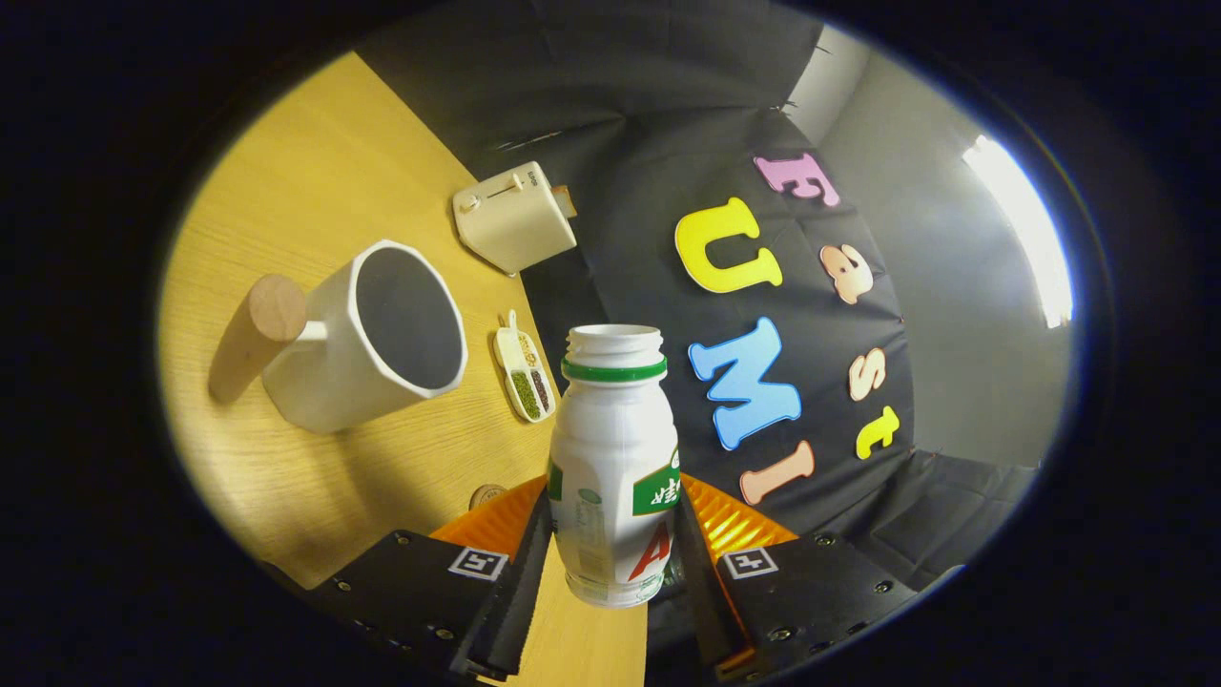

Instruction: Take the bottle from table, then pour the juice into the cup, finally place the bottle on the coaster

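Pale wooden worktop (315, 191) tilts across my view, with black cloth walling the booth behind it. My fingers (610, 563) are clenched on the bottle (610, 468), one on each side of its lower body; it is lifted clear of the wood, uncapped, neck pointing ahead. The cup (372, 334), a white mug with a round wooden handle, stands open-mouthed at about ten o'clock from the bottle. If I tip before the neck is over that rim, I judge juice would land on the wood. A toaster (513, 218) sits beyond at eleven, a small divided dish (525, 367) between cup and bottle, near enough to catch drips. Something round peeks beside my left finger; possibly the coaster (486, 495).
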